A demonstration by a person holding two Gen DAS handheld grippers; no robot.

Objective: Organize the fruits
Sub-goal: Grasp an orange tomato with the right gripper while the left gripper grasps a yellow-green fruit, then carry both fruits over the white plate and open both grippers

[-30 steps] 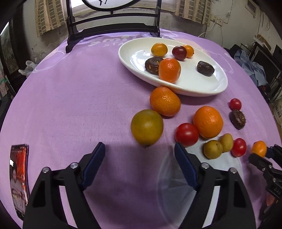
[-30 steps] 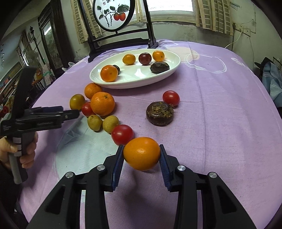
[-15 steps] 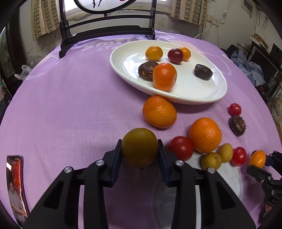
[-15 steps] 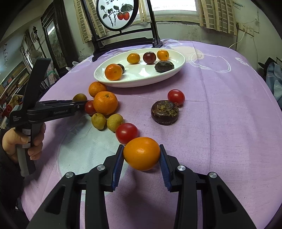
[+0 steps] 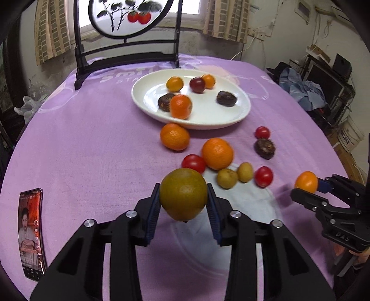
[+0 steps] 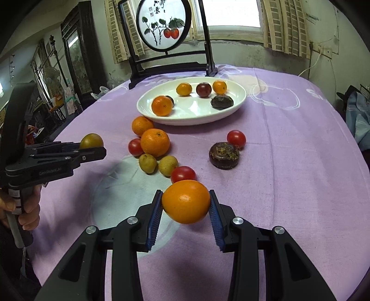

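My left gripper (image 5: 183, 203) is shut on a green-yellow citrus fruit (image 5: 183, 194) and holds it above the purple cloth; it also shows in the right wrist view (image 6: 91, 140). My right gripper (image 6: 186, 208) is shut on a small orange fruit (image 6: 186, 201), also lifted; it shows in the left wrist view (image 5: 306, 182). A white oval plate (image 5: 240, 115) at the back holds several fruits. Loose between us lie two oranges (image 5: 217, 153), red tomatoes (image 5: 193, 163), two small yellow-green fruits (image 5: 227, 178) and a dark round fruit (image 5: 265, 148).
A phone (image 5: 31, 233) lies on the cloth at the front left. A black stand with a round painted panel (image 5: 129, 18) stands behind the plate. The round table's edge falls away on the right, with clutter (image 5: 323, 88) beyond.
My left gripper closed on the green-yellow fruit and lifted it off the cloth. My right gripper has kept its orange fruit and risen slightly.
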